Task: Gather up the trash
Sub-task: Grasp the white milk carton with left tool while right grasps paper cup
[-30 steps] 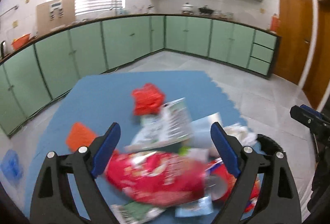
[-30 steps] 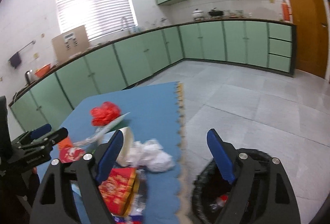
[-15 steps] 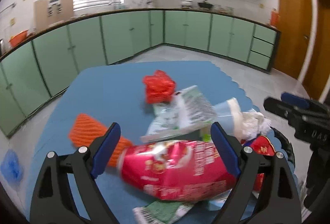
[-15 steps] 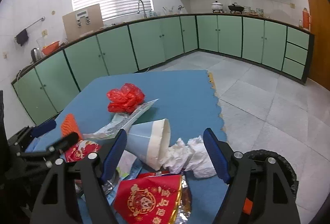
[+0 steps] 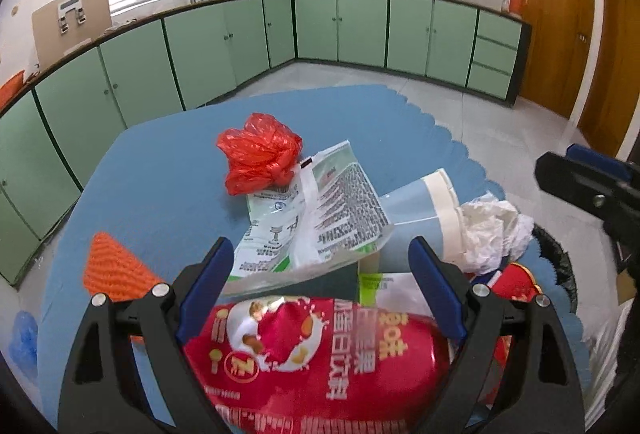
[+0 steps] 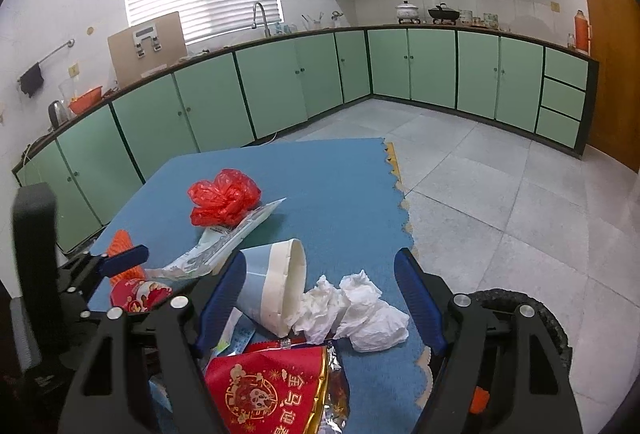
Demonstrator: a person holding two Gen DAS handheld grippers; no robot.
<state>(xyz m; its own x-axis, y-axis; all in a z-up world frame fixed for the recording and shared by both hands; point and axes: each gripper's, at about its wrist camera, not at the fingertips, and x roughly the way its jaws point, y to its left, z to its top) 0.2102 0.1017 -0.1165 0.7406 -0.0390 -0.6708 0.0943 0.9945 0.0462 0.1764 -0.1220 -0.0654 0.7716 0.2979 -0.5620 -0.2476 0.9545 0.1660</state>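
Note:
Trash lies piled on a blue foam mat. My left gripper is open and low over a red snack bag, which lies between its fingers. Beyond it are a white-and-green printed pouch and a crumpled red plastic bag. My right gripper is open. A tipped blue-and-white paper cup and a crumpled white tissue lie between its fingers, untouched. Below them a red packet with gold print rests on foil.
A bin lined with a black bag stands on the tiled floor off the mat's right edge. A flat orange piece lies at the mat's left. A blue scrap is on the floor. Green cabinets line the walls.
My left gripper has sunk closer to the red snack bag. My right gripper has swung left from above the bin to over the cup and tissue, and its jaws have narrowed slightly.

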